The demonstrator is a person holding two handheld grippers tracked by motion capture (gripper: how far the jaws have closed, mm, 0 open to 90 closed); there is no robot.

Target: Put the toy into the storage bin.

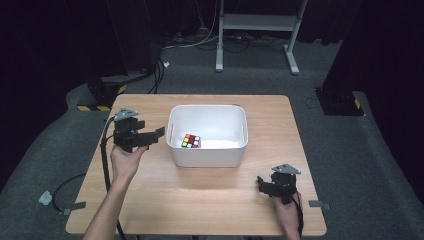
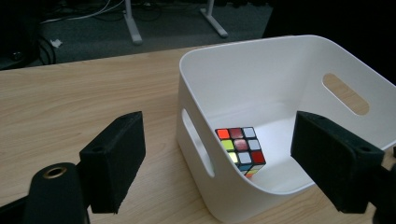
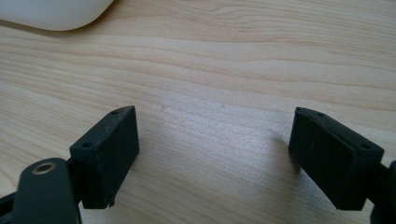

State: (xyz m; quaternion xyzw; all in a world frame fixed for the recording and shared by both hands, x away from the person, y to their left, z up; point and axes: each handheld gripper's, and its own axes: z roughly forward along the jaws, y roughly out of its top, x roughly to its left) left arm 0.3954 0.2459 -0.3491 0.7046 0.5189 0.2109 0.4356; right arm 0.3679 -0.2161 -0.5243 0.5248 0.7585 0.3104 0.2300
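A colourful puzzle cube lies on the floor of a white bin at the middle of the wooden table. My left gripper hovers just left of the bin, pointing at its left wall. In the left gripper view its jaws stand open and empty, framing the bin's near corner and the cube inside. My right gripper rests near the table's front right, apart from the bin. It is open over bare wood, with a corner of the bin at the upper left.
The bin has slot handles in its short walls. Beyond the table's far edge stand a white desk frame and dark stands on grey carpet, with cables trailing off the left side.
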